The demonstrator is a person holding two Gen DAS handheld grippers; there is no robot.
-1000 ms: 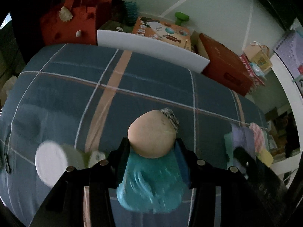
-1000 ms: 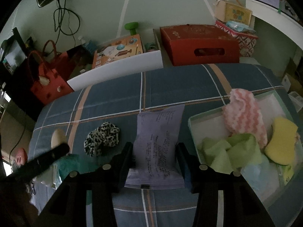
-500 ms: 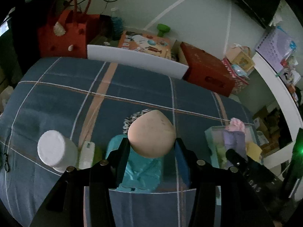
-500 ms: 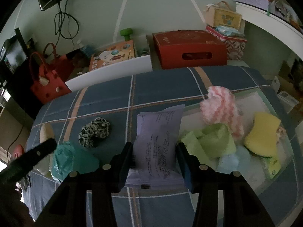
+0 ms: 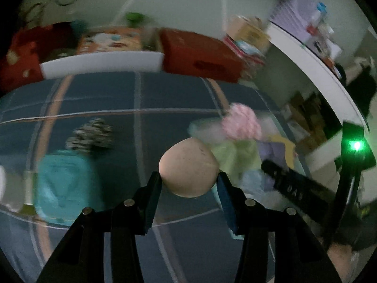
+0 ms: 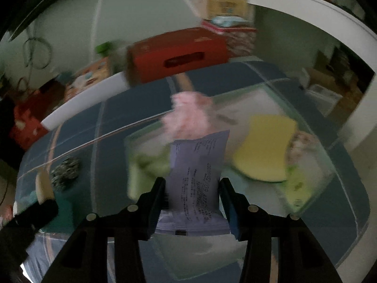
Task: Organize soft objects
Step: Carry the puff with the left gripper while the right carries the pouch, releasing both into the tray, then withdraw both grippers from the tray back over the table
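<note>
Both grippers gripping, I'm seeing: left gripper (image 5: 188, 184) clamping beige egg-shaped squishy (image 5: 188, 167), right gripper (image 6: 192, 188) pinching lilac packet (image 6: 196, 176), frame centre.

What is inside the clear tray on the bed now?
The tray holds a yellow sponge, pink cloth and green cloth. The lavender packet hides part of its floor.

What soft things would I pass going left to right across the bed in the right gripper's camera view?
Spotted scrunchie → purple packet held in the right gripper → yellow sponge, lying in the clear bin.
</note>
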